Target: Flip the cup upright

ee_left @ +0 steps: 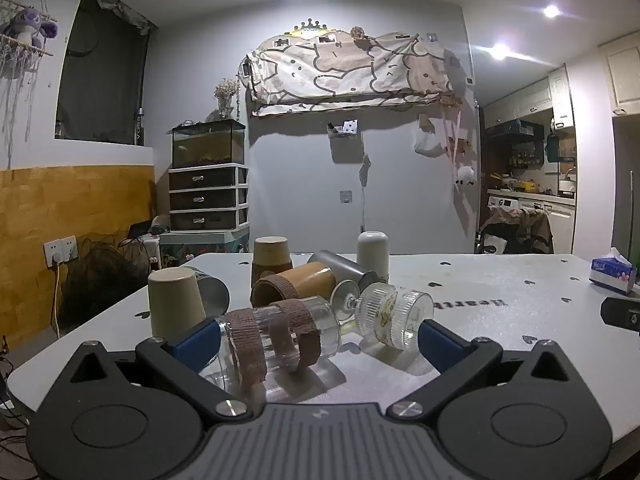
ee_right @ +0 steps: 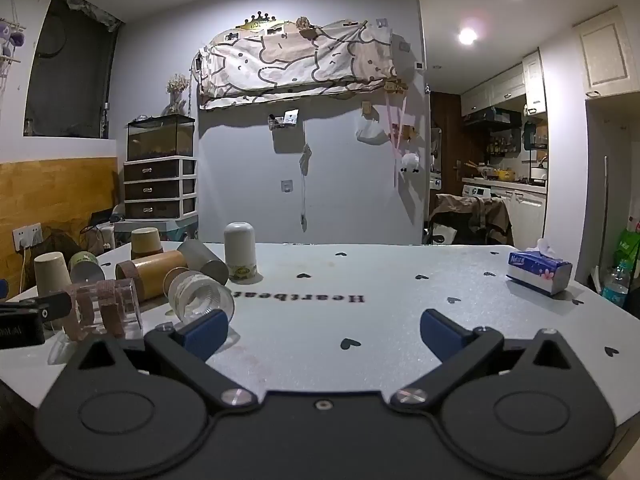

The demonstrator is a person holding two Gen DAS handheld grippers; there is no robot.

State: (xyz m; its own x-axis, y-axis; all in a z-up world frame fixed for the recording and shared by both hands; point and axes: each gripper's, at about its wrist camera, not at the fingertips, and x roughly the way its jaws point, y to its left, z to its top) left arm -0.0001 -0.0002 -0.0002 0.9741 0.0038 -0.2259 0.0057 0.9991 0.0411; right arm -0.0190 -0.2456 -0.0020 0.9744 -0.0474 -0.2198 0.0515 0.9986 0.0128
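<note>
Behind the clear glass cup wrapped in brown tape bands point(ee_left: 276, 336), the cluster of cups is partly hidden, and its far members are hard to make out. That cup is seen lying on its side between the spread, empty jaws of the left gripper point(ee_left: 316, 340). The right gripper point(ee_right: 324, 330) is held open over bare white worktop point(ee_right: 360, 276), printed with black hearts, in a dim room.
</note>
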